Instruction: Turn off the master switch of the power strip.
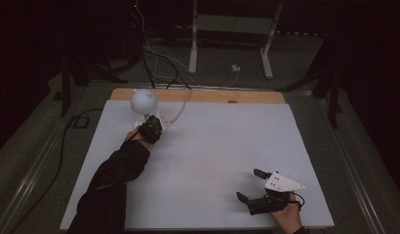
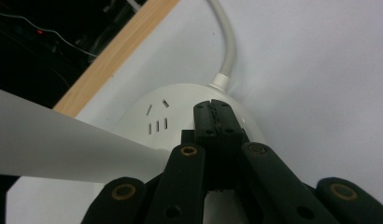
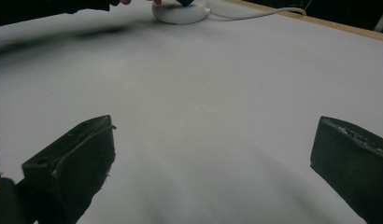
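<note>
the left gripper [image 2: 212,114], jaws pressed together and holding nothing, is pressing on the white socket base [image 2: 180,105] at the surface's [image 1: 212,161] far left; it risks slipping and tipping the lamp globe [image 1: 143,101]. the right gripper [image 1: 256,185] is resting wide apart, empty.

A dim lab or test room. Black curtains [image 1: 37,44] hang around a white-topped table [image 1: 212,146], loose cables [image 1: 159,58] trail over grey carpet [image 1: 42,141], and a white metal stand [image 1: 232,29] sits behind.

No readable text, label, brand, number or sign appears on anything here.
</note>
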`<action>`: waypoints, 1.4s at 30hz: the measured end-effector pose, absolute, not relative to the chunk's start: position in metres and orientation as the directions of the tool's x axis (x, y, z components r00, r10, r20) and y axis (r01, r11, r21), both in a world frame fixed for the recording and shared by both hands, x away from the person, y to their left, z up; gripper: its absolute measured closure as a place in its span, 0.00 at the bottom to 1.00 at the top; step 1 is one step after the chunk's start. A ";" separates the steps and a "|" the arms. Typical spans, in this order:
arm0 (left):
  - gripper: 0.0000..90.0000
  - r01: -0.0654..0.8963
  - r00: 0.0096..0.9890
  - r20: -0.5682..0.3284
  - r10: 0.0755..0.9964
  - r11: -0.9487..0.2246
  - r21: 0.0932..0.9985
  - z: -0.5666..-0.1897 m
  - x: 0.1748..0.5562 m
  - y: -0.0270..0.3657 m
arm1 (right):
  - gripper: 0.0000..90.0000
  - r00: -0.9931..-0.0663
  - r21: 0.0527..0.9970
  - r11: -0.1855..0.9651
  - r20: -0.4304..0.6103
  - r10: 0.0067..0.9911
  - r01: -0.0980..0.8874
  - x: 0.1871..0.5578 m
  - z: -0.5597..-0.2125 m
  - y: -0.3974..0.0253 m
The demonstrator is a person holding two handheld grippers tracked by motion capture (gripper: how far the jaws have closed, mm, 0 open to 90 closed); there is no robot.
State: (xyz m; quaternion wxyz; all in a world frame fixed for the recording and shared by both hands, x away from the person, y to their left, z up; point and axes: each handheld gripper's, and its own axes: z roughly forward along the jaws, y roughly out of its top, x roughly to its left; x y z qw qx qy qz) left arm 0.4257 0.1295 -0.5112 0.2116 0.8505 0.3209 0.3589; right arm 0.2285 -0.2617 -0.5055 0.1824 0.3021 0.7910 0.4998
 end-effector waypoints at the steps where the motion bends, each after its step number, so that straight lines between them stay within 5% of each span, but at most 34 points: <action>1: 1.00 0.405 0.538 0.453 0.711 -0.689 0.601 -0.510 0.427 0.131 | 0.00 -0.751 0.901 0.318 0.013 0.660 0.295 0.228 -0.505 -0.262; 29: 0.99 0.398 0.544 0.369 0.754 -0.619 0.677 -0.488 0.418 0.128 | 0.00 -0.746 0.903 0.310 0.017 0.665 0.297 0.229 -0.505 -0.263; 35: 0.88 0.404 0.573 0.330 0.750 -0.609 0.683 -0.482 0.409 0.127 | 0.00 -0.746 0.903 0.309 0.017 0.666 0.297 0.229 -0.505 -0.263; 42: 0.57 0.432 0.623 0.246 0.742 -0.589 0.683 -0.476 0.398 0.126 | 0.00 -0.746 0.904 0.308 0.018 0.666 0.297 0.229 -0.505 -0.263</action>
